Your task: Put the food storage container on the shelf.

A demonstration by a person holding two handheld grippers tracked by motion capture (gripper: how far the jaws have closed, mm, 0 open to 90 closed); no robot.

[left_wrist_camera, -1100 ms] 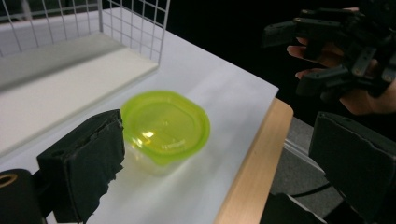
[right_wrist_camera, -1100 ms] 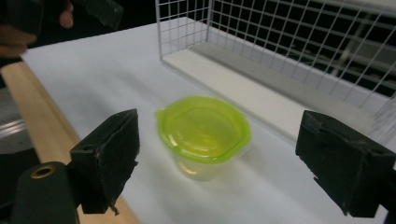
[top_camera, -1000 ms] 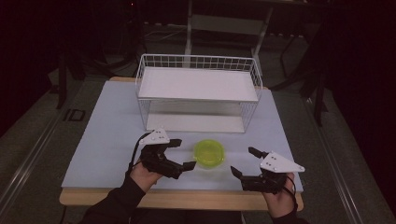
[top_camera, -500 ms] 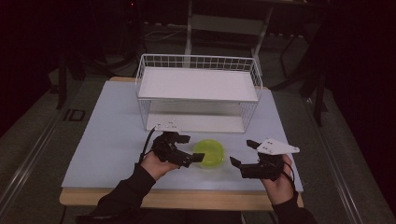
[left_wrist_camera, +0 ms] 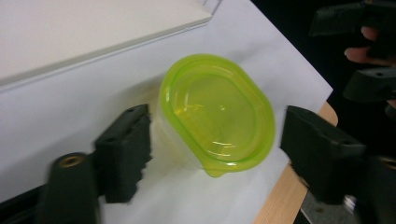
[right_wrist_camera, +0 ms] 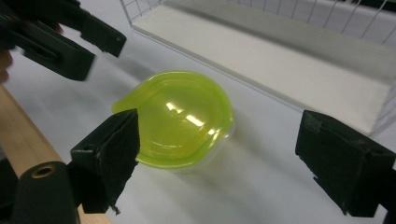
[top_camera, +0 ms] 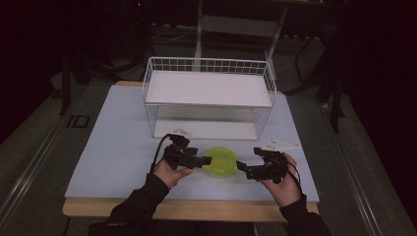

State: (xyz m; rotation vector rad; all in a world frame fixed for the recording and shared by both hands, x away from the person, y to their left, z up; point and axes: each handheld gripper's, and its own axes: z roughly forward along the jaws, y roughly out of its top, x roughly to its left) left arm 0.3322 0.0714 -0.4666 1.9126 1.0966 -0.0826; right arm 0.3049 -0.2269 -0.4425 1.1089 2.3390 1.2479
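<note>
The left hand-held gripper (left_wrist_camera: 210, 154), jaws apart but just closing, straddles the green-lidded tub (left_wrist_camera: 217, 112). The right hand-held gripper (right_wrist_camera: 219, 158) stands wide open nearby. A one-sided pinch would probably skid the tub across the desk (top_camera: 118, 147).

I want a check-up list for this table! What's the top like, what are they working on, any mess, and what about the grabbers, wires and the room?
Surface: pale sheet over a wooden table, bare wood at the near edge.
Job's things: green lidded container on the sheet, between both grippers.
Clutter: white wire rack behind the container; nothing else seen.
Grippers: left gripper has just been closing, the container between its fingers, not yet pressed; right gripper open, facing the container.
Cables: black cable loops from the left gripper.
Surroundings: dark room, dim stands behind.
</note>
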